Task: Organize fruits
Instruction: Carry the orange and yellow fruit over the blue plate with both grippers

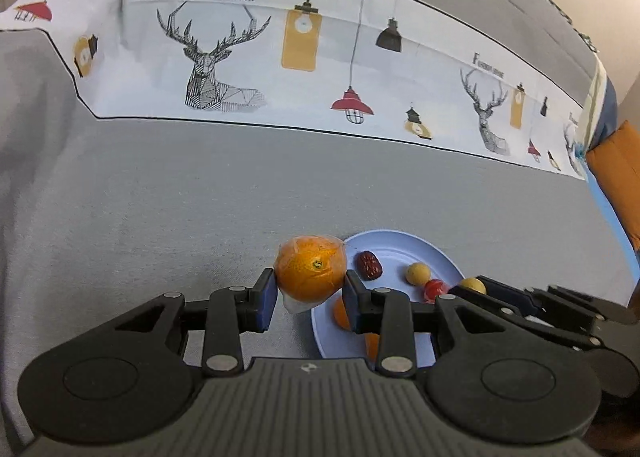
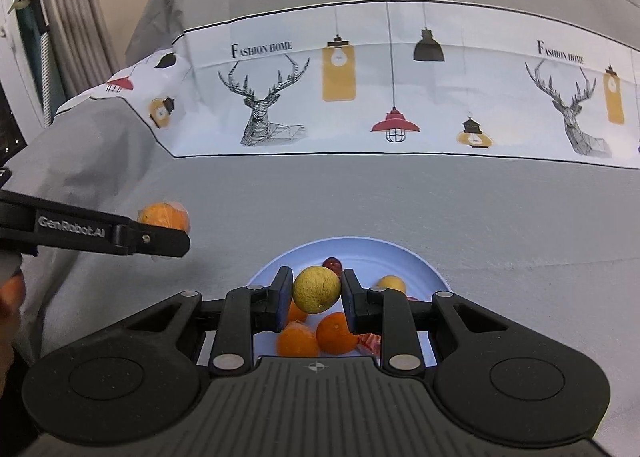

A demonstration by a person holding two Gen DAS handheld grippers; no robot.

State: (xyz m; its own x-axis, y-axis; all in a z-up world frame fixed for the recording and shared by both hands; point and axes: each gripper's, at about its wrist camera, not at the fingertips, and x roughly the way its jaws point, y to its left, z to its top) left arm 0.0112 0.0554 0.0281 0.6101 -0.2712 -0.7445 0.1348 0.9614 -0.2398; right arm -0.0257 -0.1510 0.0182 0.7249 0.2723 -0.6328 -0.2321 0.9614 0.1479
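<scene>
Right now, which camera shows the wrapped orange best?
The left wrist view: the wrapped orange sits large and sharp between the left gripper pads, sticker visible. In the right wrist view it is small, blurred, half hidden behind that gripper's finger.

The wrapped orange (image 1: 310, 273) is bright orange under a clear film, with a small black-and-yellow sticker, and the round fruit (image 2: 317, 289) is dull yellow-green with faint speckles. The plate (image 1: 400, 247) is pale blue and carries a dark red date (image 1: 369, 265), tan-yellow balls and more orange fruit. The cloth (image 1: 200, 197) is grey with a white band (image 1: 248, 69) printed with line-drawn black deer heads, red, black and mustard lamps and black "FASHION HOME" lettering
</scene>
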